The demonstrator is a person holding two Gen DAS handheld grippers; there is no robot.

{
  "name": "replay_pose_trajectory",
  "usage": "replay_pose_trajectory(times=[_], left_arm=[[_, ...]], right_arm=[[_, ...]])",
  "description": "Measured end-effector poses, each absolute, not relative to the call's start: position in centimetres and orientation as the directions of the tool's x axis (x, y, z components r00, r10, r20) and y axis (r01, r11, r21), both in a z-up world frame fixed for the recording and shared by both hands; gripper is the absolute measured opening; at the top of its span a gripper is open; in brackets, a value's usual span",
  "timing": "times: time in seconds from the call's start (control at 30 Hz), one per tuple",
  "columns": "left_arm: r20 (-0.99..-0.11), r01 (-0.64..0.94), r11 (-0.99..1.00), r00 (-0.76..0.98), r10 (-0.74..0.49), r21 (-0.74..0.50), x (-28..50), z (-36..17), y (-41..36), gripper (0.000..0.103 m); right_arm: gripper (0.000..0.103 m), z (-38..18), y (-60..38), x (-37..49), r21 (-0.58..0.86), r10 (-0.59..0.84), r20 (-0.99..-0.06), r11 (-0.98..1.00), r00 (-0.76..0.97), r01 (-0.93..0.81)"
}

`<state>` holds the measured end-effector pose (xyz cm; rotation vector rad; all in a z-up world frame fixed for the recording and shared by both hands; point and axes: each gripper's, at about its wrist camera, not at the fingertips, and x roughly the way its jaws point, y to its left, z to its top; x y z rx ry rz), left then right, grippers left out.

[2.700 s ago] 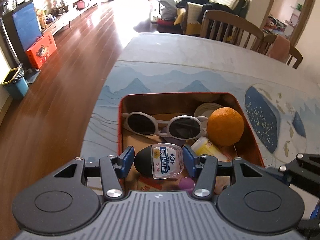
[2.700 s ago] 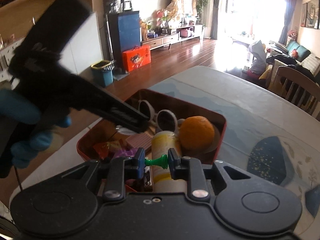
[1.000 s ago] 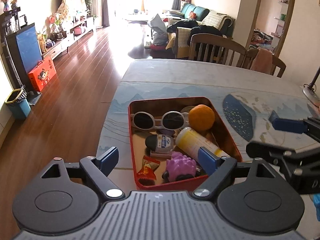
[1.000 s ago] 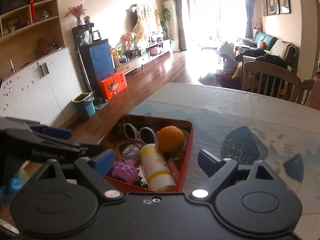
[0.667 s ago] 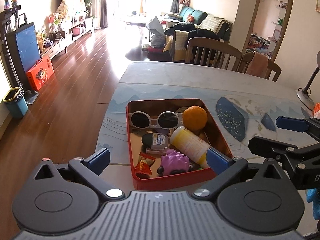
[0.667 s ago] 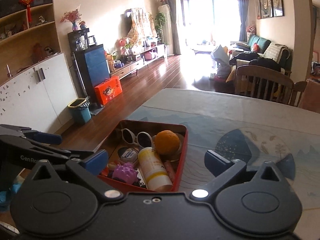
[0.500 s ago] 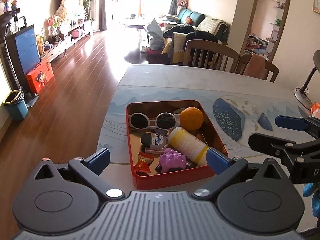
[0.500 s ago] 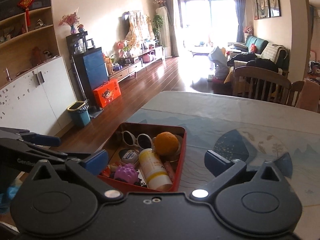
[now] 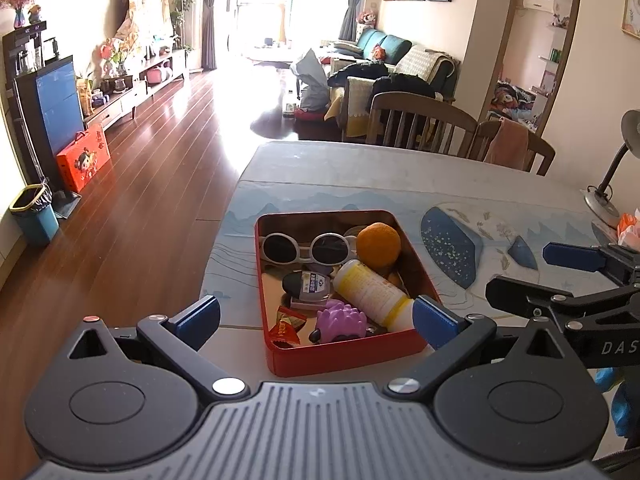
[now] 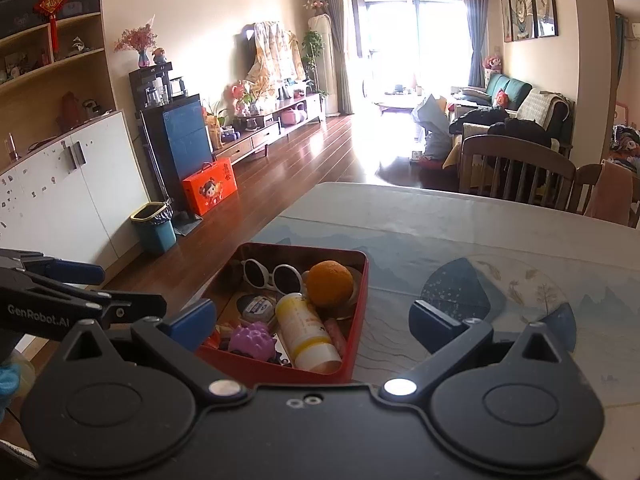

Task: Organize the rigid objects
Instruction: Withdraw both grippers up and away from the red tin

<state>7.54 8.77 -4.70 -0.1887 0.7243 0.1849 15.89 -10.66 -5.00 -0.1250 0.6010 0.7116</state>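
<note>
Left gripper (image 9: pixel 316 316): jaws spread to their widest after just opening, nothing between the pads, held above the near edge of the red tin (image 9: pixel 340 354); the tin sits on the table (image 9: pixel 360 184) near its left edge. Inside the tin, left to right: white sunglasses (image 9: pixel 306 247) along the far wall, a small dark case (image 9: pixel 306 283) and a snack packet (image 9: pixel 289 322) below them, a purple spiky toy (image 9: pixel 342 320), a yellow-capped bottle (image 9: pixel 372 294) lying diagonally, an orange (image 9: pixel 378 245) at the far right corner. Only the left view shows a desk lamp (image 9: pixel 612 168) at far right. Right gripper (image 10: pixel 312 324): likewise fully parted after just opening, empty; only its view shows the white cabinets (image 10: pixel 60 196) and a teal bin (image 10: pixel 154 228).
</note>
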Motion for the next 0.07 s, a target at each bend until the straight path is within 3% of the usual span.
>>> replay_pose_trajectory(times=[0.07], left_arm=[[-0.672, -0.232, 0.967, 0.734, 0.102, -0.107, 7.57, -4.67, 8.71, 0.103]], right_arm=[[0.103, -5.0, -10.72, 16.03, 0.092, 0.571, -0.56, 0.763, 0.6, -0.64]])
